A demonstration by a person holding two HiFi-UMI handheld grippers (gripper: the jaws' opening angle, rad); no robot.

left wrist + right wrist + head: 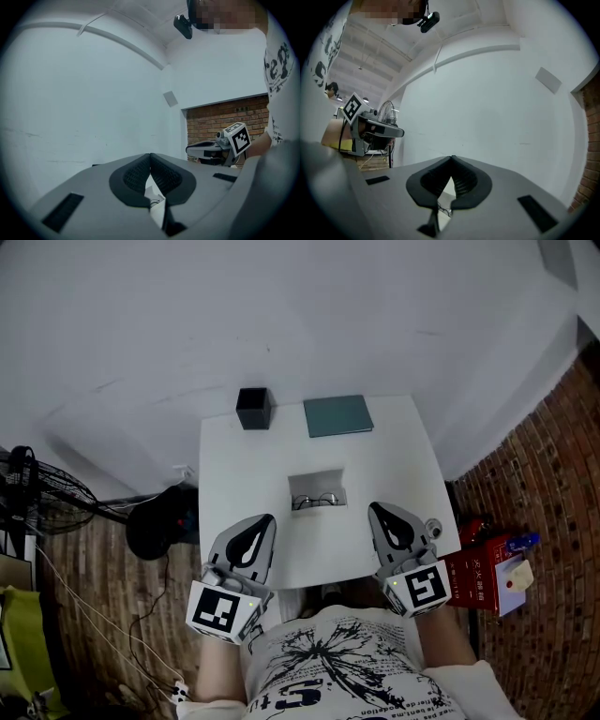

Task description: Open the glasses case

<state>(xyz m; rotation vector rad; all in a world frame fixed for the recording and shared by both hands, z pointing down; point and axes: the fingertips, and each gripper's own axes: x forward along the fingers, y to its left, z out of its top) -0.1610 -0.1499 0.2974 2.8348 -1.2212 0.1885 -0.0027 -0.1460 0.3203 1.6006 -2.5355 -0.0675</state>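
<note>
A small white open case (317,490) lies mid-table with a pair of wire glasses (315,501) inside it. My left gripper (265,520) hovers over the table's front left part, jaw tips together and nothing between them. To the right of the case, my right gripper (375,509) is shut and empty too. In the left gripper view the ribbed pads (161,176) of the left gripper (150,157) meet at the tip, with the white case (157,206) showing below the gap. The right gripper (452,159) looks the same in the right gripper view.
A white table (244,474) carries a black cube-shaped box (253,409) and a flat teal rectangle (337,415) along its far edge. A fan (47,488) and dark bag (161,519) sit on the floor at left, a red box (478,573) at right.
</note>
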